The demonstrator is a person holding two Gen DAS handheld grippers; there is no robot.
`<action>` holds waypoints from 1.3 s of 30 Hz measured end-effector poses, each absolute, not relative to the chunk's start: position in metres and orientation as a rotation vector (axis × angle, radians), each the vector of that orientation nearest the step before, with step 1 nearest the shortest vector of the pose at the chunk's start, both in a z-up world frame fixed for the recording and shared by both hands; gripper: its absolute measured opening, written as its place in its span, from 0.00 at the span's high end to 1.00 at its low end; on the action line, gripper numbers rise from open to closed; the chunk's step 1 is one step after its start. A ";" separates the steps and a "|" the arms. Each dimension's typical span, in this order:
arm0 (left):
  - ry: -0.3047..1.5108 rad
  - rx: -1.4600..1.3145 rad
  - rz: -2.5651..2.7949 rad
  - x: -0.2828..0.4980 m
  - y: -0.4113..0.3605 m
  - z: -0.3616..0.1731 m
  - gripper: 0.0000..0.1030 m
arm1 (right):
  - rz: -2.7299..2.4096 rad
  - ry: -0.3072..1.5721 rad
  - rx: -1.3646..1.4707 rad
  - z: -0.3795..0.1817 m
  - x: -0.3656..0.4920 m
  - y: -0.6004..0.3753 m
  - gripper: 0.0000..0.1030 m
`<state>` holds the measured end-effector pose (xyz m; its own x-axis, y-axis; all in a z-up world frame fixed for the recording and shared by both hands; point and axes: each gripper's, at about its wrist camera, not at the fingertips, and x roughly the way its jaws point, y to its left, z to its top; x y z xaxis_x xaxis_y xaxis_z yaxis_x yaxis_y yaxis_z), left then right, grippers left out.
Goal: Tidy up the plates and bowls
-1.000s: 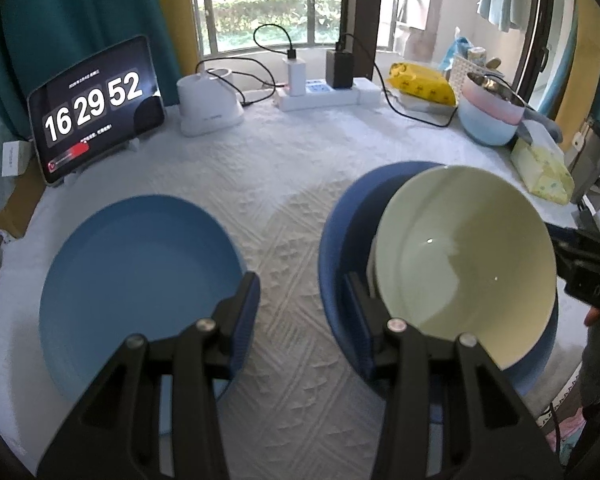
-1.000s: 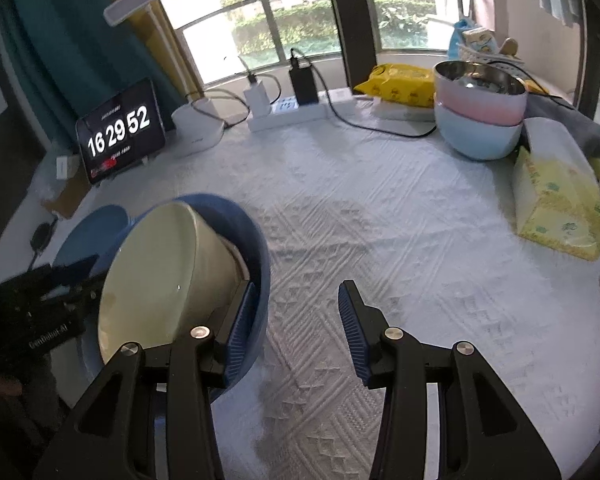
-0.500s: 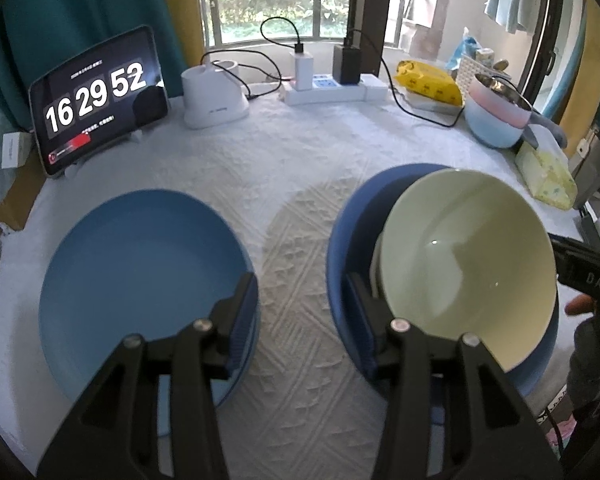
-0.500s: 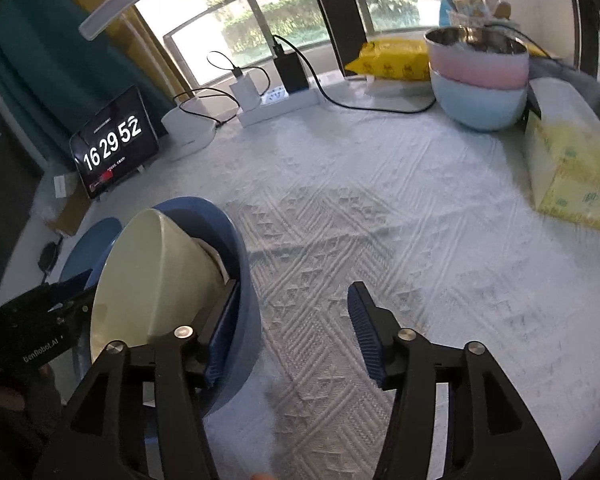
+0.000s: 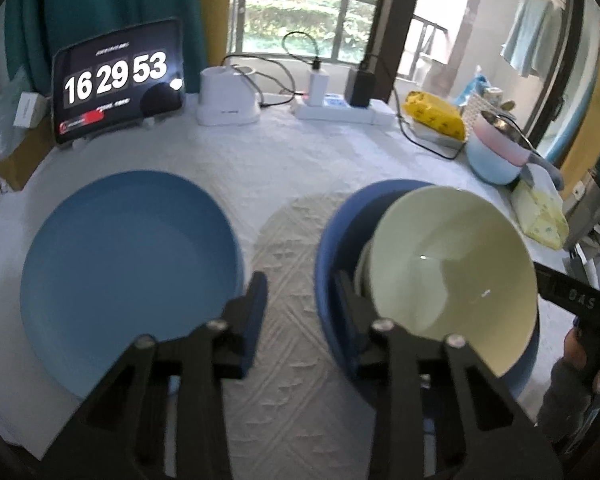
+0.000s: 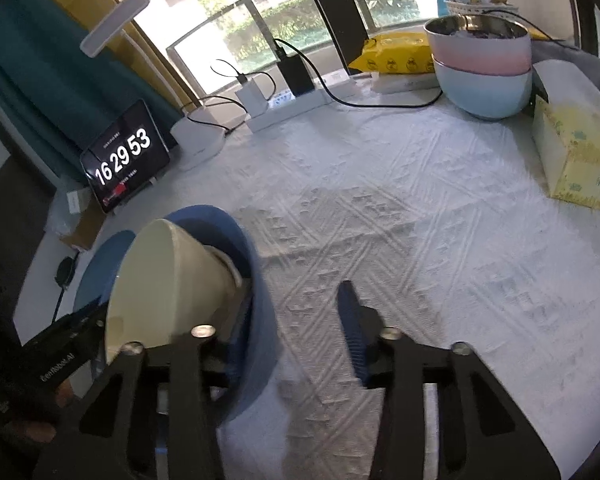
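A light blue plate [image 5: 128,252] lies on the white tablecloth at the left. A dark blue bowl [image 5: 340,240] sits to its right, with a cream bowl [image 5: 452,276] tilted on its side inside it. My left gripper [image 5: 300,304] is open, its fingers straddling the strip of cloth between plate and blue bowl. My right gripper [image 6: 300,332] is open; its left finger sits by the blue bowl [image 6: 260,304] and the cream bowl [image 6: 168,292]. The plate's edge shows in the right wrist view [image 6: 100,264].
At the table's back stand a clock tablet [image 5: 118,84], a white charger base [image 5: 228,100] and a power strip [image 5: 340,108] with cables. Stacked pink and pale blue bowls [image 6: 484,68], a yellow packet [image 6: 396,56] and a tissue box [image 6: 576,148] stand at the right.
Both grippers have pulled back and risen a little, so the table looks further off. The bowls and the plate have not moved. The clock went from 52 to 53.
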<state>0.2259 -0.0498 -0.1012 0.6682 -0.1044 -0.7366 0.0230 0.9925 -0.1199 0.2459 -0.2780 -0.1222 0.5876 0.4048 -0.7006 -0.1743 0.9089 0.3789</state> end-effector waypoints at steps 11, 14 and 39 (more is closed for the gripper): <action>0.813 -0.127 -0.132 0.228 -0.053 -0.099 0.92 | 0.298 0.840 0.372 -0.121 0.237 -0.270 0.90; 0.801 -0.127 -0.137 0.226 -0.056 -0.097 0.92 | 0.285 0.844 0.402 -0.122 0.237 -0.272 0.91; 0.782 -0.111 -0.165 0.221 -0.061 -0.083 0.93 | 0.235 0.821 0.382 -0.105 0.225 -0.276 0.91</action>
<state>0.2212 -0.0608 -0.0833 0.6976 -0.1892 -0.6911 0.1069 0.9812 -0.1608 0.2247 -0.2760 -0.1051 0.6615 0.3479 -0.6643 -0.0566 0.9065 0.4185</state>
